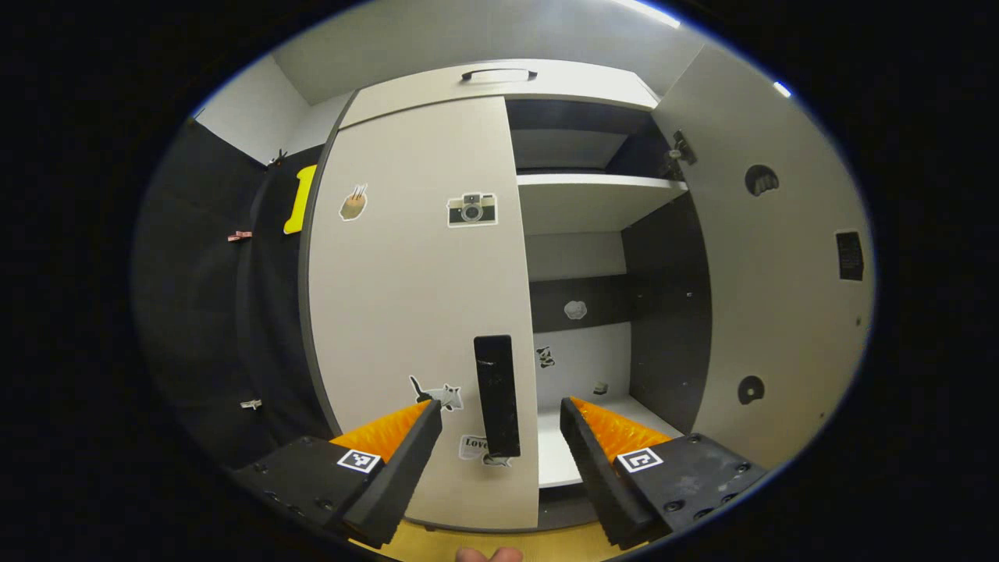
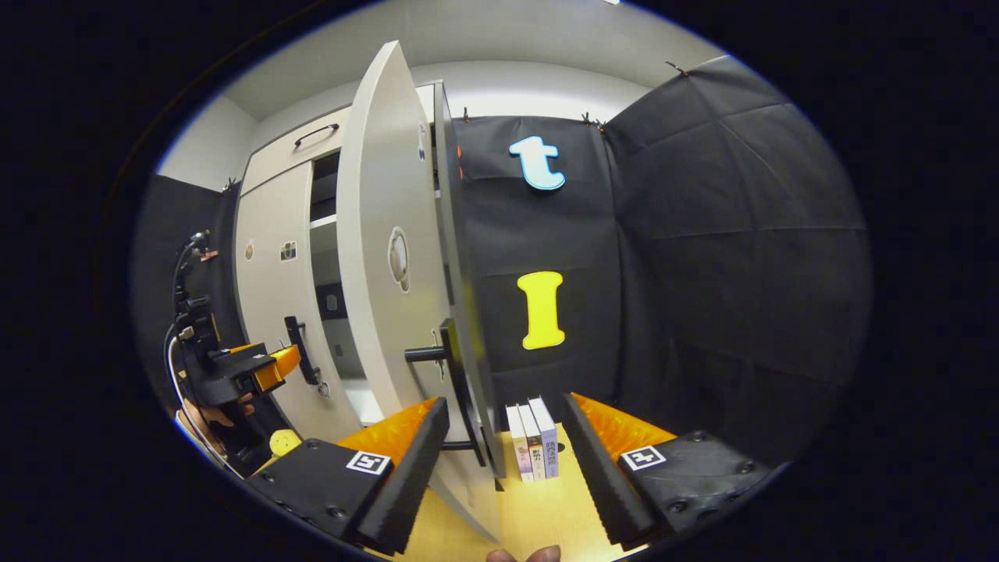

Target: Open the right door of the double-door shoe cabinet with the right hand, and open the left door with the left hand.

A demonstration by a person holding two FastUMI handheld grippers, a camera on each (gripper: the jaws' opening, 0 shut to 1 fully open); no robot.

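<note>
A double-door shoe cabinet (image 1: 437,86) stands in a booth with its right door (image 1: 780,257) swung wide and its left door (image 1: 414,297) closed. In the left gripper view, the left tongs (image 1: 499,414) are spread wide with nothing between the fingers, and the left door's dark vertical handle (image 1: 496,394) sits in the gap between them; whether either finger touches it cannot be told. Stickers dot the left door, among them a camera sticker (image 1: 471,209) above the handle and a cat sticker (image 1: 439,394) just beside it. To the right of the handle, the open half of the cabinet shows a pale shelf (image 1: 597,199) and a dark inner wall.

In the right gripper view, the right tongs (image 2: 506,417) also stand wide open and grip nothing; the open right door (image 2: 382,257) is seen nearly edge-on, with its handle (image 2: 460,382) in the gap between the fingers. Just right of that handle, three books (image 2: 533,439) stand upright on the yellow floor (image 2: 538,507). Well to the left of the door, the left tongs (image 2: 273,365) sit near the left door's handle (image 2: 300,351).
</note>
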